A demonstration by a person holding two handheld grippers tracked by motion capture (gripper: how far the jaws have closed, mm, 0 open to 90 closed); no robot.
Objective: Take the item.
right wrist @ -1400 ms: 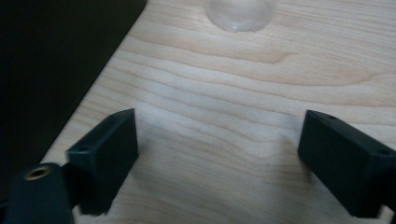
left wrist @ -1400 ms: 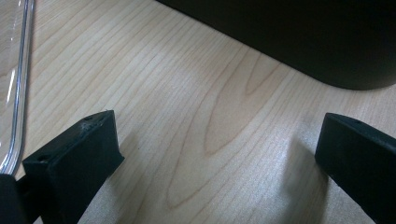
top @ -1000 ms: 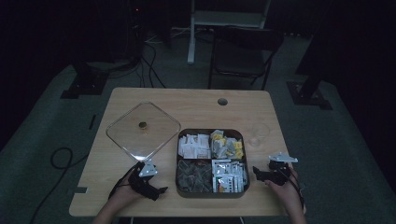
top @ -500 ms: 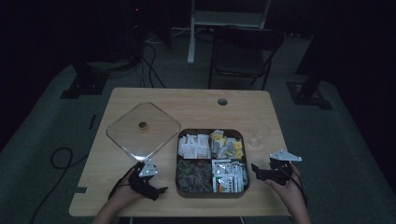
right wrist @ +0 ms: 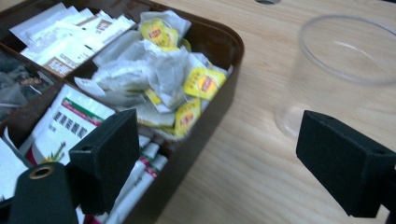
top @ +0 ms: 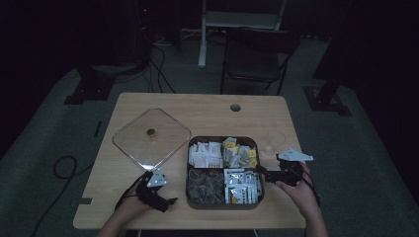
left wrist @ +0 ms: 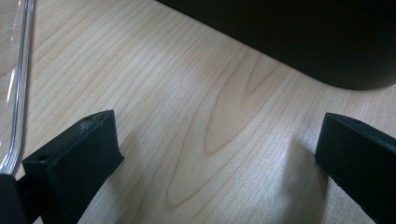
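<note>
Surface [top: 207,111] carrying a dark four-compartment tray [top: 223,203], a clear lid [top: 151,136] and a clear cup [right wrist: 343,70]. The step in hand appears to be picking a tea bag [right wrist: 154,77] from the tray for the cup.

Right gripper [top: 269,173]: held at the tray's right edge, jaws spread wide, holding and touching nothing. The tea bags, white sachets with yellow tags, lie ahead of its left jaw in the tray's nearest far compartment; the cup stands ahead of its right jaw, just outside the tray wall. To do the step well, the jaws should probably narrow before descending, pinch one bag at its paper body rather than the tag, and lift straight up so neighbours stay put.

Left gripper [top: 165,200]: low over bare surface, jaws wide and empty; the lid's rim lies just outside its left jaw, the tray wall ahead.
</note>
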